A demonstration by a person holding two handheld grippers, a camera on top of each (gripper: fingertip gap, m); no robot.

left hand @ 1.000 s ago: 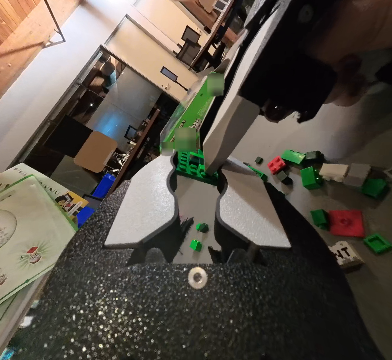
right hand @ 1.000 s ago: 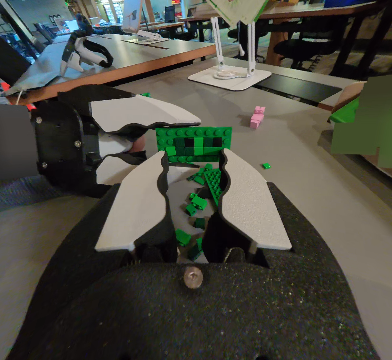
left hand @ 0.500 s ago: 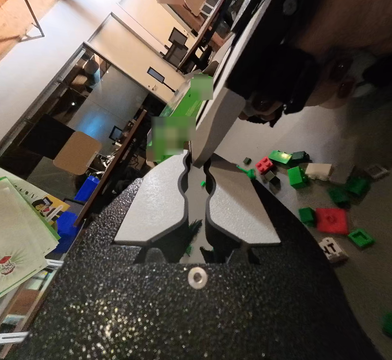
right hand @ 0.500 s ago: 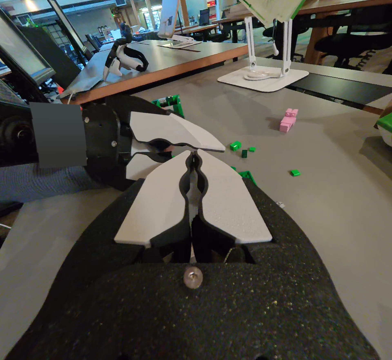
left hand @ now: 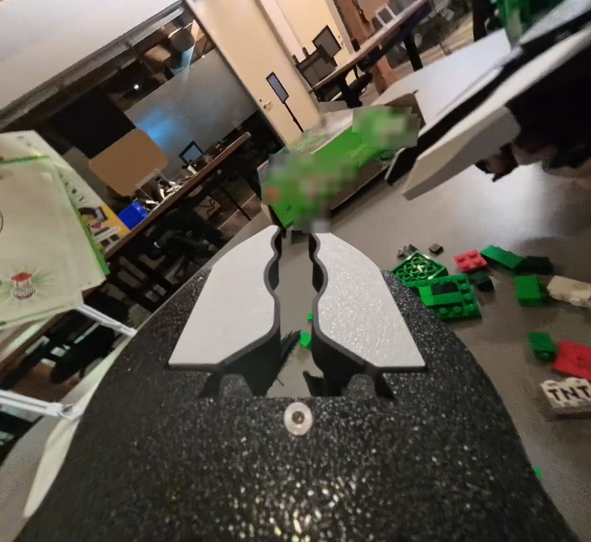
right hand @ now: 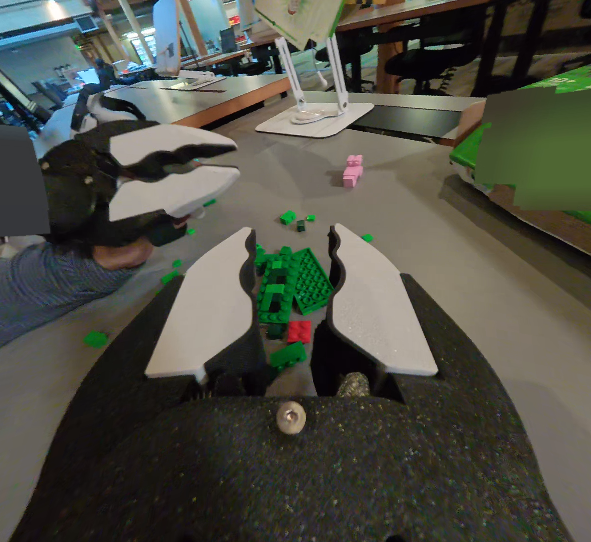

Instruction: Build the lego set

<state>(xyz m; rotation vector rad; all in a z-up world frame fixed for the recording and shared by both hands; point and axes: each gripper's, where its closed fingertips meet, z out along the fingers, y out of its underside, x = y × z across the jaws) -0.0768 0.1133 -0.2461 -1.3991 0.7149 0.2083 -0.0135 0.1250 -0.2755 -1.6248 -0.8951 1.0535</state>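
A green plate with a dark face pattern lies flat on the grey table, next to a plain green plate. My right gripper is open and empty, hovering over both plates. My left gripper is to its left, raised, jaws a little apart and empty. In the left wrist view the left gripper is open, the two green plates lie to its right, and a right gripper finger shows at the upper right.
A red brick and a green brick lie under the right gripper. Small green pieces are scattered ahead. A pink pig, a booklet stand and a green box stand farther off. A lettered block and a red plate lie at the right. It is some 8 centimeters from my right tips to the plain green plate.
The face plate stood upright between the grippers a second ago and now lies flat on the table. The right gripper, shut half a second ago, has opened. The grippers have moved apart.
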